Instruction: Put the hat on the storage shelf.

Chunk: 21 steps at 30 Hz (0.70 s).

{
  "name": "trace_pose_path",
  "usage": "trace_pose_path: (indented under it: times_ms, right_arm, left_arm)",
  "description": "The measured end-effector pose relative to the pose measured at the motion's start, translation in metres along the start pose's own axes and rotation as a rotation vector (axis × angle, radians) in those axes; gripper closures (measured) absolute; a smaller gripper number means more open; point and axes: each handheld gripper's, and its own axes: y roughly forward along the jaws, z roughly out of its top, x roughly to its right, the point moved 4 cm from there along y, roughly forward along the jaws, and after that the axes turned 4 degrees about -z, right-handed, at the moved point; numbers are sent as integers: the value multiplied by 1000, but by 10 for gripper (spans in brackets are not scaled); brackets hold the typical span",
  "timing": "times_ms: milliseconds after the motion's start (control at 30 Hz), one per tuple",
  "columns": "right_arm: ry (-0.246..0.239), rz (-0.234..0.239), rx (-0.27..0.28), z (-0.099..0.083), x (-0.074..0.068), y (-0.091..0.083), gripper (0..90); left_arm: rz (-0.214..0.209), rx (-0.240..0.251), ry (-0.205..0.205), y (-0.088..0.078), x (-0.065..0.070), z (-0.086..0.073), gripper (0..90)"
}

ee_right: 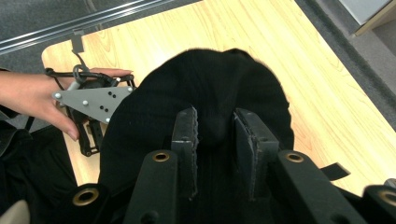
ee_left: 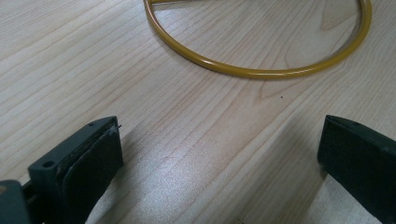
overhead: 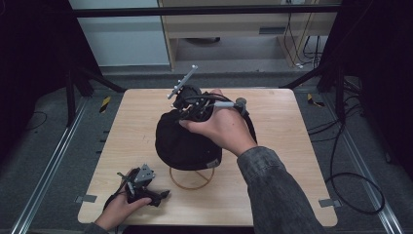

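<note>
black cap (overhead: 187, 141) at the middle of the wooden surface (overhead: 287, 146), propped above a yellow wire ring stand (overhead: 191, 181) whose hoop lies flat just nearside of it. right hand-held gripper (overhead: 192, 113) up on the far top of the cap, gripped by the right hand (overhead: 221, 124), sleeve (overhead: 277, 195) reaching in from the near right. seen along the right hand-held gripper's own jaws: pads narrowly apart, a fold of the cap's black fabric (ee_right: 215, 126) bunched between them, pads close to or just touching that fold; cannot tell whether pressing. left hand-held gripper (overhead: 156, 195) low at the near left corner, resting on or just above the surface, held by the left hand (overhead: 119, 209), well apart from the cap. jaws of the left one wide, bare wood between them, yellow ring (ee_left: 261, 70) beyond the tips, untouched.
</note>
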Motion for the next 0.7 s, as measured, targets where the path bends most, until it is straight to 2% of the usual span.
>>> trace_pose_path:
  times_ms: [233, 700]
  right_arm:
    - [14, -5, 0, -5, 5, -1, 685]
    - [22, 8, 18, -9, 3, -9, 674]
  left_arm:
    - [0, 0, 0, 0, 0, 0, 0]
    - [0, 0, 0, 0, 0, 0, 0]
